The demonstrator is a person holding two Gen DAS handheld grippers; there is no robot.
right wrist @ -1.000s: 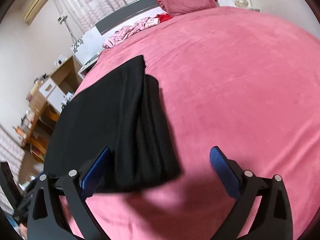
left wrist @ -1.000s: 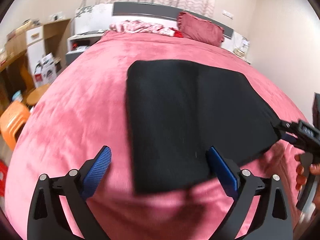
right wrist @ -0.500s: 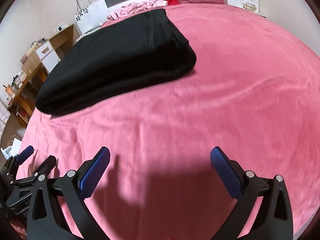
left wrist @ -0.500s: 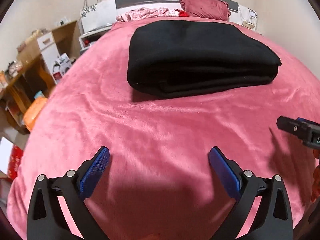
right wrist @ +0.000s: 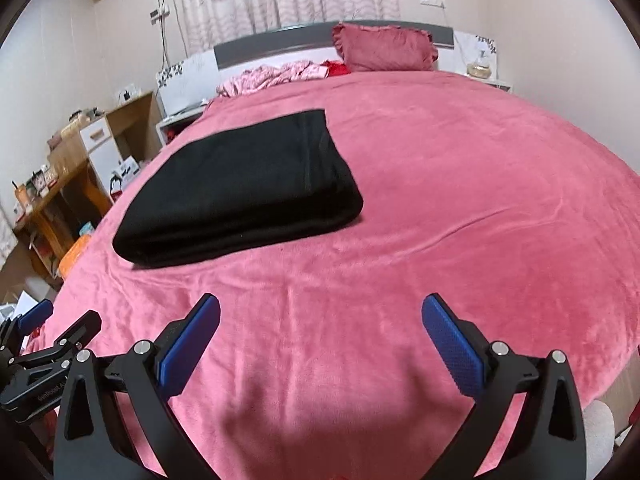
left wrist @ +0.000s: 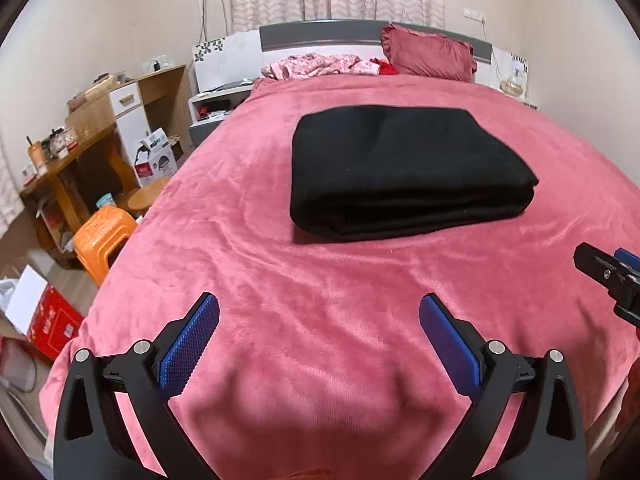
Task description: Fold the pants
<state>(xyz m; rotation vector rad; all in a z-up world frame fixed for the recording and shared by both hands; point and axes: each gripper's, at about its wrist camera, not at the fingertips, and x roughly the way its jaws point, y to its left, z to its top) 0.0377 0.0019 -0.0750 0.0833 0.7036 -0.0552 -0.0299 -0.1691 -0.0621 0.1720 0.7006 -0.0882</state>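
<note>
The black, soft knit pants (left wrist: 404,168) lie folded into a thick rectangle on the fuzzy pink bed blanket (left wrist: 320,280). Both the left gripper (left wrist: 319,330) and right gripper (right wrist: 320,330) hover well short of them, their ribbed blue fingers (left wrist: 188,344) spread wide and empty.

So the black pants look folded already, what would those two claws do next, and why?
Probably nothing more than a small retreat to rest. The pants lie as a neat stacked rectangle on the bed, and both the left claw and right claw are open, empty and clear of the cloth. At most, I'd guess a light pat to flatten the thick near edge.
</note>
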